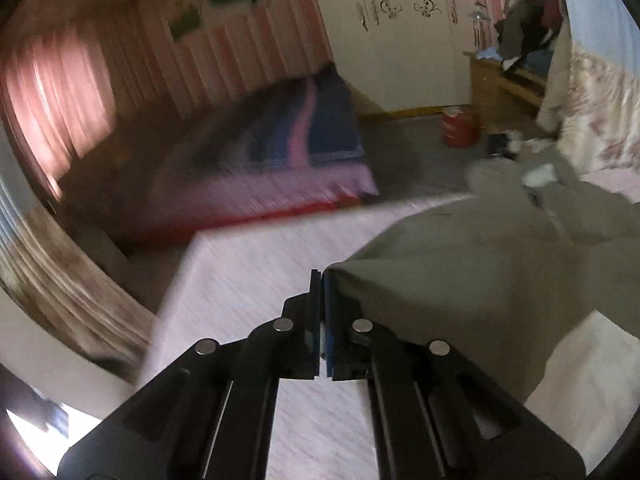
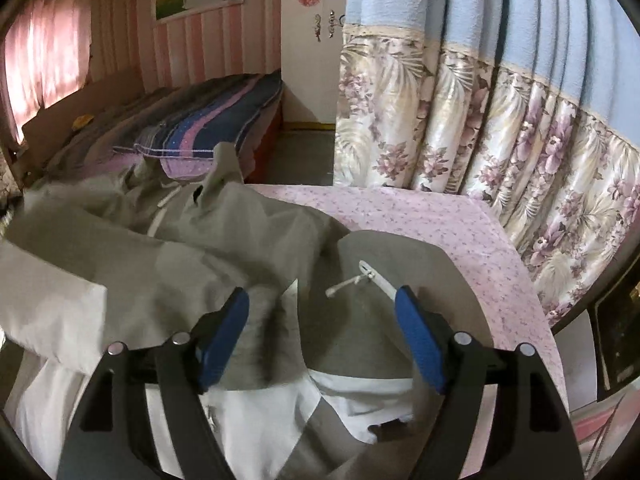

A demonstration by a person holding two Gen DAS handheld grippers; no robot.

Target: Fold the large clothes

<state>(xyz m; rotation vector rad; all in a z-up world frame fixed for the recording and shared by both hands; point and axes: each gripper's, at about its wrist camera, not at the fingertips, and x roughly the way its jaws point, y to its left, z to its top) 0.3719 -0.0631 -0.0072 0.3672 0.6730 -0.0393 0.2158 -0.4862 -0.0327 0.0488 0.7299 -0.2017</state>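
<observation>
A large olive-grey jacket point(image 1: 460, 280) with a white lining point(image 2: 256, 420) lies crumpled on a pink flowered bed sheet point(image 2: 400, 208). In the left wrist view, my left gripper point(image 1: 321, 276) is shut on an edge of the jacket, and the cloth hangs taut from its tips off to the right, lifted above the sheet point(image 1: 240, 280). My right gripper point(image 2: 322, 296) stands open just above the jacket point(image 2: 224, 240). Its blue pads point(image 2: 226, 336) are wide apart. A white drawstring point(image 2: 372, 276) and folds of cloth lie below the gap, not pinched.
A second bed with a blue and pink striped blanket point(image 1: 304, 140) stands across a grey floor. A floral curtain point(image 2: 500, 120) hangs close on the right. A red container point(image 1: 460, 126) and a wooden cabinet point(image 1: 504, 80) piled with clothes stand by the far wall.
</observation>
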